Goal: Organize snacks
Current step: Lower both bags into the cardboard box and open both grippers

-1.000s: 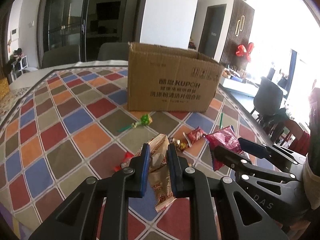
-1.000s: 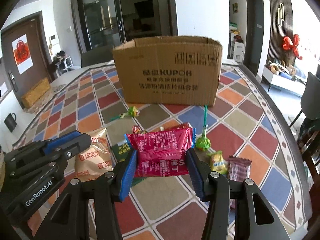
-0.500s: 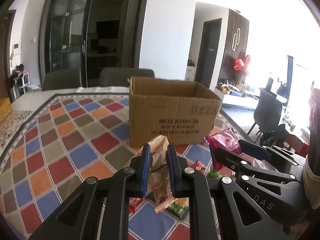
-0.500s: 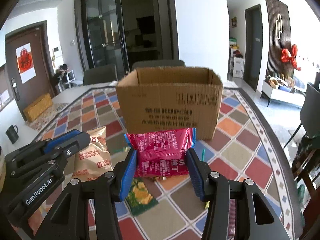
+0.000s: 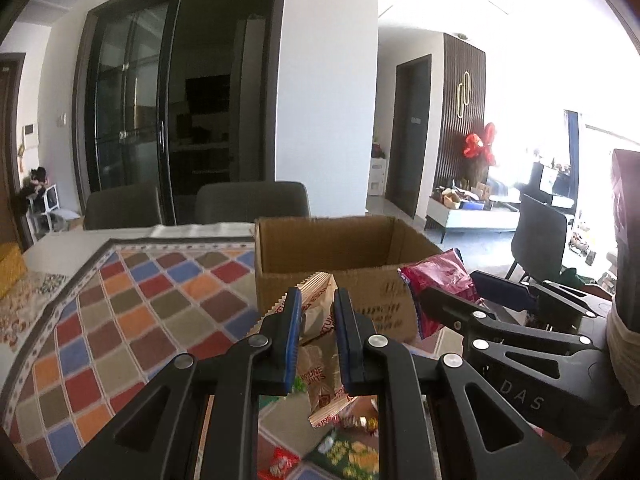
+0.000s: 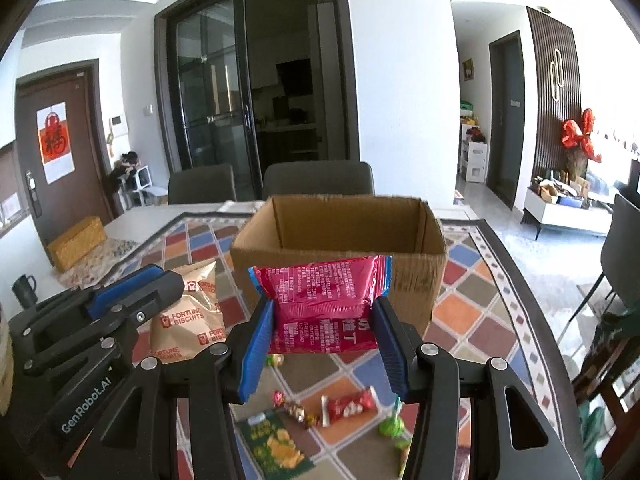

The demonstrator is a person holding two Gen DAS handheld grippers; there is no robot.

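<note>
**Both grippers loaded, box ahead**

My left gripper (image 5: 317, 334) is clamped on a tan biscuit packet (image 5: 320, 344); the packet hangs down between the fingers. My right gripper (image 6: 323, 350) grips a pink snack pack (image 6: 322, 306) across its width. The open cardboard box (image 6: 340, 236) stands just ahead of both grippers. Below them, loose snacks (image 6: 344, 402) lie on the checked tablecloth (image 6: 472, 320).
</note>
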